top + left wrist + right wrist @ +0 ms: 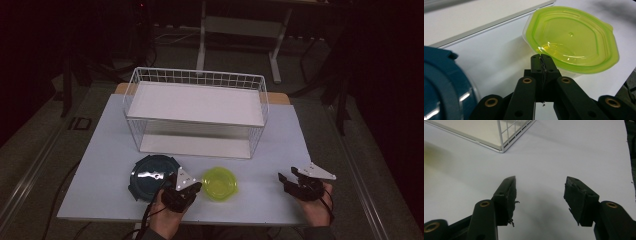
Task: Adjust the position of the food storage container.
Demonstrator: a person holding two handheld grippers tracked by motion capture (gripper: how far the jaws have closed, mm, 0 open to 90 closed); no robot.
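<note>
A round yellow-green lidded container (219,183) (571,40) sits near the table's front edge. A dark teal lidded container (151,175) (444,85) lies to its left. My left gripper (196,186) (541,57) is between them, shut, its tips right at the green container's near rim with nothing visibly pinched. My right gripper (287,176) (540,185) hovers over bare table at the front right, jaws wide open and empty.
A white wire rack (196,112) (502,138) with two shelves stands mid-table behind the containers; its lower shelf (474,17) is close ahead of the left gripper. The white table (280,135) has bare room right of the rack.
</note>
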